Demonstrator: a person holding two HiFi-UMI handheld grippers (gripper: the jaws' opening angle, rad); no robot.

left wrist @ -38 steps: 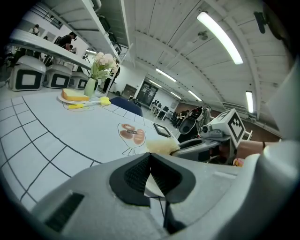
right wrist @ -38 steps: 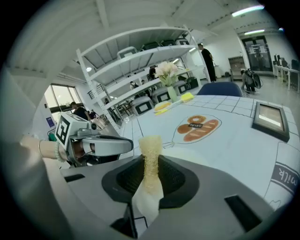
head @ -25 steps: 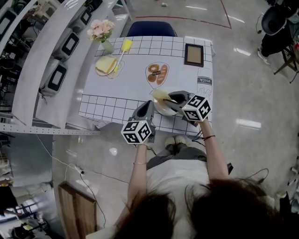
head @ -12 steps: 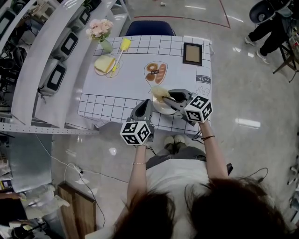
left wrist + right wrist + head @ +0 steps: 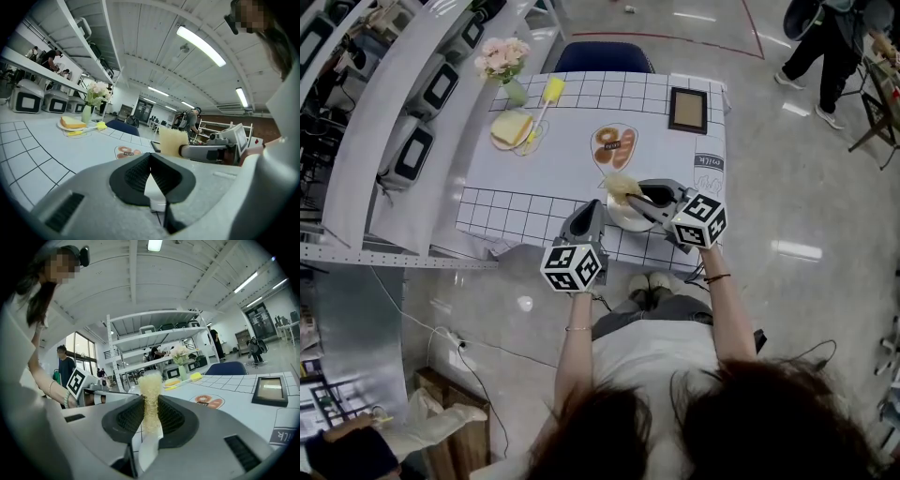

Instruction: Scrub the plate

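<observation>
Plate [image 5: 624,217]: white, round, set at the near edge of the table [image 5: 553,169], toward its near right corner, on the grid-printed border of the cloth. The rim on the person's side is pinched by the left gripper [image 5: 602,208]. In the left gripper view the jaws of that gripper [image 5: 152,180] are seen pressed onto the thin white edge of the plate [image 5: 154,190].

Sponge [image 5: 622,186]: pale yellow, coarse-fibred, held at the far rim of the plate. Contact with the plate cannot be told from the head view. It is clamped by the right gripper [image 5: 637,199]. In the right gripper view it [image 5: 151,394] is seen standing upright between the two dark pads, which are closed on it [image 5: 150,416].

Other items on the table, all well apart from the plate:
- Dish with a bread slice [image 5: 512,129], near the far left corner.
- Vase of pink flowers [image 5: 503,64], at the far left corner.
- Yellow-headed brush [image 5: 548,94], lying just beside the dish.
- Dark picture frame [image 5: 688,109], near the far right corner.
- Doughnut motif [image 5: 614,147], printed on the cloth at the middle.

Blue chair [image 5: 605,56]: placed at the far edge of the table.
</observation>
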